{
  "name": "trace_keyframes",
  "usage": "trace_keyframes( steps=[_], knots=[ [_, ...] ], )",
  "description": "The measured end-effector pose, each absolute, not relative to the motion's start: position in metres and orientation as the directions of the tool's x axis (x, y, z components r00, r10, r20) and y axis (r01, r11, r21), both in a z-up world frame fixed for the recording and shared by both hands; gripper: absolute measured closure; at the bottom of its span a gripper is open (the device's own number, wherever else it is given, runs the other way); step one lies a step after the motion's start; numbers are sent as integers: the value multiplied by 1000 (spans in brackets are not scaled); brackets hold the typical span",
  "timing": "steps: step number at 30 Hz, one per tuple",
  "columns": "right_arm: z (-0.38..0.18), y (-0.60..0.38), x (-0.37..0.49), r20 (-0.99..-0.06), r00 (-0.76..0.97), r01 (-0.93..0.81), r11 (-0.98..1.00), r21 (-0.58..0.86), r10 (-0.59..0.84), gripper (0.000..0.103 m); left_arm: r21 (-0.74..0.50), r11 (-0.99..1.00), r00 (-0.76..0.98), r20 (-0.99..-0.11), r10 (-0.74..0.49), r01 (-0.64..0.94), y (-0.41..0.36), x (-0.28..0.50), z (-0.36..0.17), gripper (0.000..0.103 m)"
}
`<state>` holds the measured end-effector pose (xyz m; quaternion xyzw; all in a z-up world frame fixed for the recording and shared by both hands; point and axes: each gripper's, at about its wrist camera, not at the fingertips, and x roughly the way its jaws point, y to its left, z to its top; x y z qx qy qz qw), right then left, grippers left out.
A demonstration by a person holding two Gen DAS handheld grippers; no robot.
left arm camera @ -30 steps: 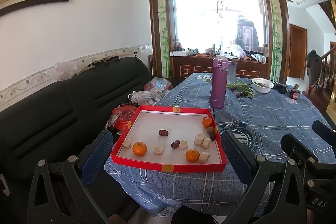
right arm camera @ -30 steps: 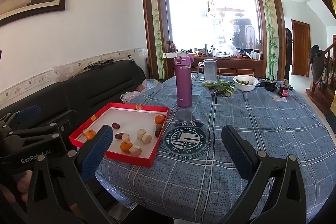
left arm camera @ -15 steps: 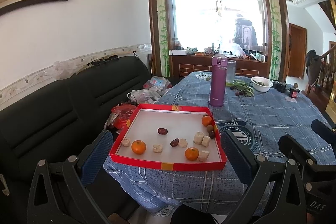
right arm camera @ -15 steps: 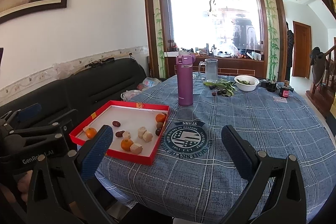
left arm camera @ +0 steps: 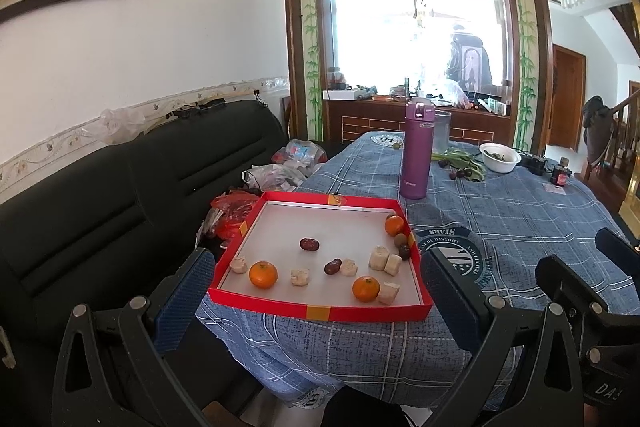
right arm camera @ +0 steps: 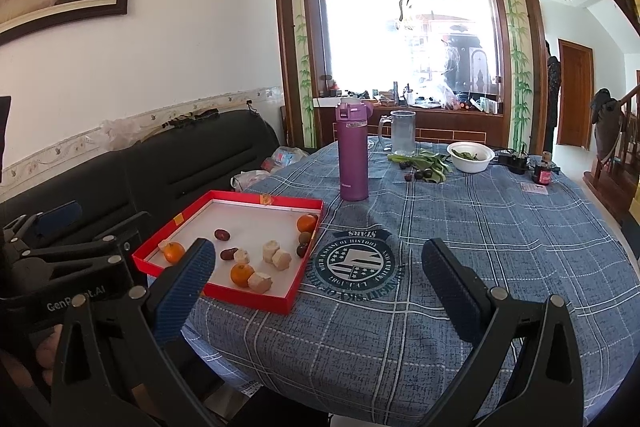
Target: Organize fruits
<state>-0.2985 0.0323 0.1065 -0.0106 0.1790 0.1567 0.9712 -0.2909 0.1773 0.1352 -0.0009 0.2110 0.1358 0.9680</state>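
A shallow red tray [left arm camera: 320, 311] [right arm camera: 256, 301] sits at the near left edge of the table. It holds three small oranges [left arm camera: 263, 274], dark red dates [left arm camera: 309, 244], several pale banana pieces [left arm camera: 379, 258] and two brownish round fruits [left arm camera: 400, 239]. My left gripper [left arm camera: 316, 303] hovers open just in front of the tray, nothing between its fingers. My right gripper [right arm camera: 320, 291] is open too, held over the table edge to the right of the tray. Each gripper shows at the edge of the other's view.
A purple flask [left arm camera: 417, 149] [right arm camera: 352, 149] stands behind the tray on the blue checked tablecloth [right arm camera: 480, 247]. Farther back are a clear jug [right arm camera: 402, 133], green vegetables with dark fruits [right arm camera: 424, 167], a white bowl [right arm camera: 470, 156] and a small bottle [right arm camera: 543, 169]. A black sofa [left arm camera: 100, 207] with bags lies left.
Both views have shifted slightly; the tray sits a little lower and nearer in each. Nothing on the table has moved, and both grippers stay open.
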Motion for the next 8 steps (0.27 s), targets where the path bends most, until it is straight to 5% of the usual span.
trace_keyframes(
  steps=[8],
  knots=[
    [104,31,-296,-349,889,-302,952,43,297,0,56,962,872,-409,267,-268,178,-289,134,0]
  ],
)
